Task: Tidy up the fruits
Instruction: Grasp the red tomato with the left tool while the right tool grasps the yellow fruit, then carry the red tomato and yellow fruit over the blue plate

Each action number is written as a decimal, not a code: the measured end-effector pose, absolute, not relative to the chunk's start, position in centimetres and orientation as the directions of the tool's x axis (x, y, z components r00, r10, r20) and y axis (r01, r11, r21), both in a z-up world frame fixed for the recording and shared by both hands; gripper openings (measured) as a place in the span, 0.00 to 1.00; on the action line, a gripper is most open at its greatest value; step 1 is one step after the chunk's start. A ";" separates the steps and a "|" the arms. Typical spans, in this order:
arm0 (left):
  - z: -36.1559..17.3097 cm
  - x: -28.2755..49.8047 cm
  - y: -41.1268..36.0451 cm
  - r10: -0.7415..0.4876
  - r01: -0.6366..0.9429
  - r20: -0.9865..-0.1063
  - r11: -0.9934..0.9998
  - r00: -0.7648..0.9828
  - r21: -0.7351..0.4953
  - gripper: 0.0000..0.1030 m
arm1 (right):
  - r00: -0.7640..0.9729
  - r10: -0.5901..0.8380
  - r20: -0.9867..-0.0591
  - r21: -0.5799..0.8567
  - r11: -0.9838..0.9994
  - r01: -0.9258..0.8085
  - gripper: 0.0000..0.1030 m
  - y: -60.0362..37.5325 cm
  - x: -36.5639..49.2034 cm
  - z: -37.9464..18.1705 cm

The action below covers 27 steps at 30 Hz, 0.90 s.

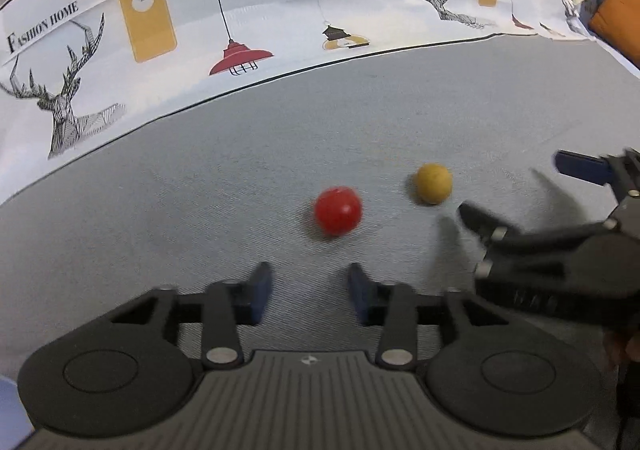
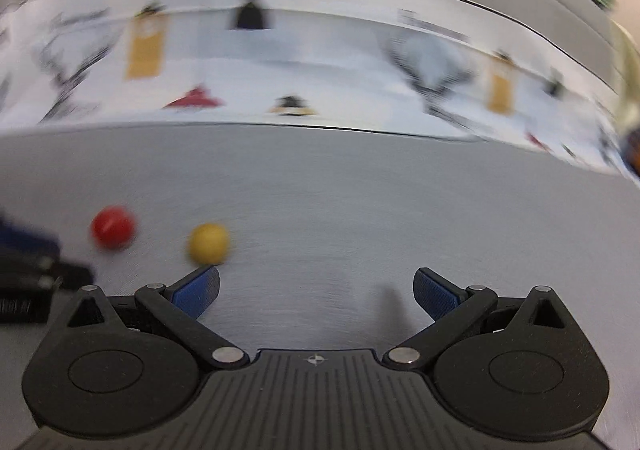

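A red round fruit (image 1: 338, 211) lies on the grey cloth, just ahead of my left gripper (image 1: 308, 292), which is open and empty. A yellow round fruit (image 1: 434, 183) lies to its right. My right gripper (image 1: 516, 190) comes in from the right edge of the left wrist view, close to the yellow fruit. In the right wrist view, which is blurred, the right gripper (image 2: 316, 290) is wide open and empty. The yellow fruit (image 2: 209, 243) sits just beyond its left fingertip (image 2: 200, 288), and the red fruit (image 2: 113, 227) is farther left.
A white printed backdrop (image 1: 240, 10) with lamps and deer heads rises behind the grey cloth (image 1: 160, 210). An orange object (image 1: 618, 10) sits at the far right. The left gripper's edge (image 2: 24, 262) shows at the left of the right wrist view.
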<state>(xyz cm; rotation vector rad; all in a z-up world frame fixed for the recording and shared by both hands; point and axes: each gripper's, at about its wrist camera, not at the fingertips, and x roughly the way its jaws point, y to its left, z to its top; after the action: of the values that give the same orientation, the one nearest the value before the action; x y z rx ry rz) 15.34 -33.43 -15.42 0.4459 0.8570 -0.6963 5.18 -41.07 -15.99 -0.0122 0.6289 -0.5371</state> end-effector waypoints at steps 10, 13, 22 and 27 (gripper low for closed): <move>-15.6 16.2 -34.3 -0.403 0.763 -0.820 0.643 0.405 0.061 0.71 | 0.710 -0.403 -0.577 -0.072 0.891 0.448 0.78 -43.2 7.7 -16.3; -15.9 15.0 -36.1 -0.425 0.794 -0.804 0.601 0.416 0.094 0.71 | 0.676 -0.458 -0.578 -0.054 0.848 0.528 0.77 -44.7 7.2 -16.4; -15.6 14.9 -37.7 -0.450 0.784 -0.808 0.620 0.380 0.024 0.28 | 0.690 -0.447 -0.570 -0.029 0.849 0.527 0.26 -44.7 6.7 -16.4; -13.8 14.6 -36.4 -0.463 0.771 -0.785 0.636 0.412 0.030 0.28 | 0.665 -0.501 -0.553 0.013 0.793 0.609 0.26 -45.8 5.5 -15.6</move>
<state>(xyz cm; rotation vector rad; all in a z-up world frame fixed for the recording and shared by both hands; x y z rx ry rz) 14.63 -36.44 -13.80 0.4225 0.8293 -0.8055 5.55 -45.75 -15.59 0.2036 0.5608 -0.6316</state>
